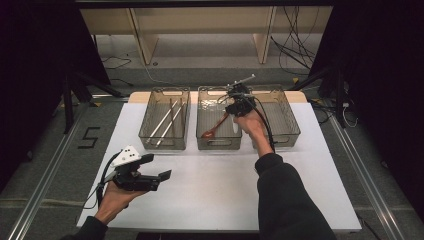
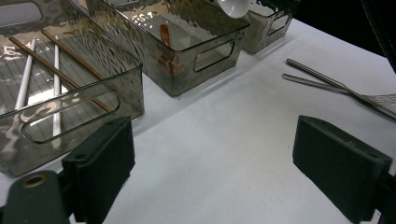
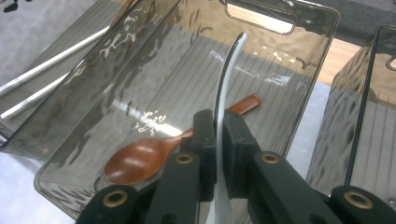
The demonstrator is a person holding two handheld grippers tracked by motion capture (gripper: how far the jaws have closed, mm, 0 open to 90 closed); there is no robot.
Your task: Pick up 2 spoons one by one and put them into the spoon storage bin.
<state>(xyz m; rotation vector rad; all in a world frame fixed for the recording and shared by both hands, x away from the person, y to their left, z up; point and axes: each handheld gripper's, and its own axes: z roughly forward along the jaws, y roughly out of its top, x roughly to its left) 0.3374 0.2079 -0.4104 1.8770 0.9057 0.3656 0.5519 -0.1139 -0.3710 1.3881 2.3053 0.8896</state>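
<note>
Overhead, white table (image 1: 210, 190) (grey floor (image 1: 45, 150)), dark room

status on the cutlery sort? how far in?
Done: chopsticks lie in the left bin, a wooden spoon in the middle bin. In hand: the right gripper is shut on a white spoon over that bin. Left: a fork lies on the table; the left gripper is open.
</note>
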